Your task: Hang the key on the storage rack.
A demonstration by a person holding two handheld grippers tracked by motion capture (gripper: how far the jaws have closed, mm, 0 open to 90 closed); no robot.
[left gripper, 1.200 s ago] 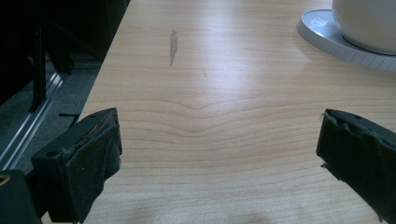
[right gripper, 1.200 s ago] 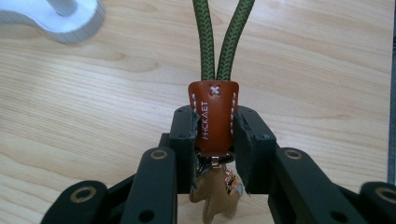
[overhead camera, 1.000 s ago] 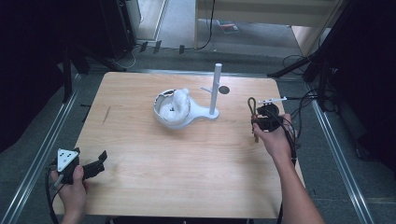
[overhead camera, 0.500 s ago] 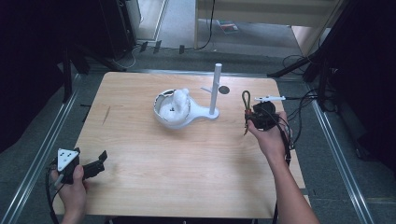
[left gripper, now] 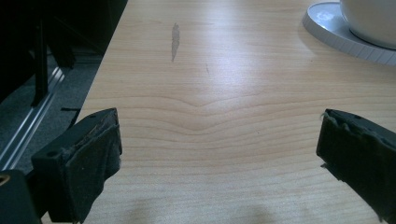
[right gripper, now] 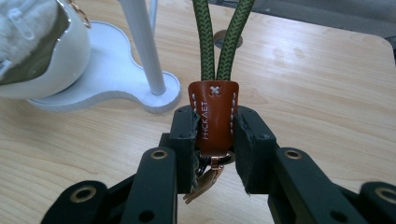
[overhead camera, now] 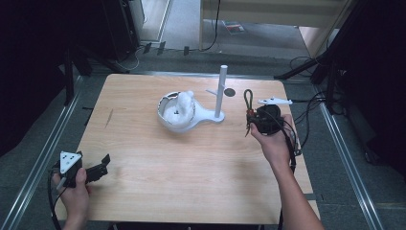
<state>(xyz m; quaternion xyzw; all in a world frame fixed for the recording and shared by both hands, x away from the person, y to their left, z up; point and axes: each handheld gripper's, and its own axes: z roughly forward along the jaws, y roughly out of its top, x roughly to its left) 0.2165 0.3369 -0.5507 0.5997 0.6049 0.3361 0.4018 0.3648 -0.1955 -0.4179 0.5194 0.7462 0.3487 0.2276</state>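
Leather tab (right gripper: 213, 116) clamped between the pads of the right hand-held gripper (right gripper: 214, 133), green braided cord loop (right gripper: 223, 39) standing up out of it, held above the wooden surface (overhead camera: 191, 182) just right of the white peg stand (overhead camera: 220, 91). Probably light and floppy overall; stiff leather looks like the best place to pinch, cord likely to swing. Metal clasp (right gripper: 205, 179) dangling below, could snag. Left hand-held gripper (left gripper: 215, 154) wide open, nothing in it, parked near the surface's front left corner.

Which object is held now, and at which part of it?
The right gripper holds the green cord keychain by its brown leather tab. The left gripper holds nothing.
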